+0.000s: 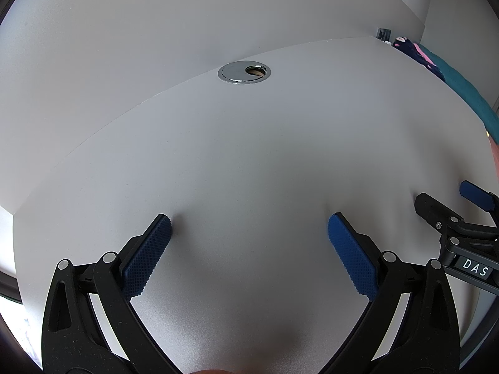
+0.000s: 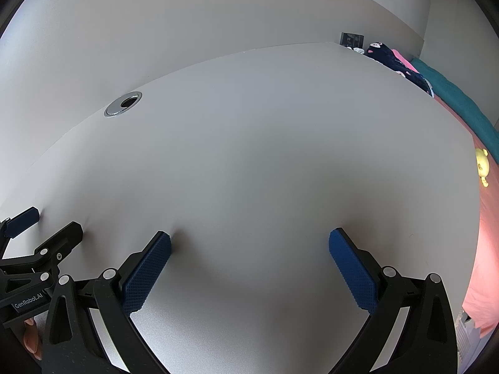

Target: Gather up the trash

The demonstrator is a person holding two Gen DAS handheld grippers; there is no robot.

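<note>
No trash shows in either view. My left gripper (image 1: 249, 222) is open and empty, its blue-padded fingers spread wide just above the white desk (image 1: 249, 155). My right gripper (image 2: 249, 240) is open and empty too, low over the same desk (image 2: 265, 155). Each gripper shows at the edge of the other's view: the right one at the far right of the left wrist view (image 1: 449, 202), the left one at the far left of the right wrist view (image 2: 46, 227). They sit side by side near the desk's front.
A chrome cable grommet (image 1: 244, 73) sits in the desk near the back wall, also in the right wrist view (image 2: 123, 103). Right of the desk lies a bed with teal and pink bedding (image 2: 461, 106), dark patterned cloth (image 2: 393, 60) and a small yellow toy (image 2: 482, 165).
</note>
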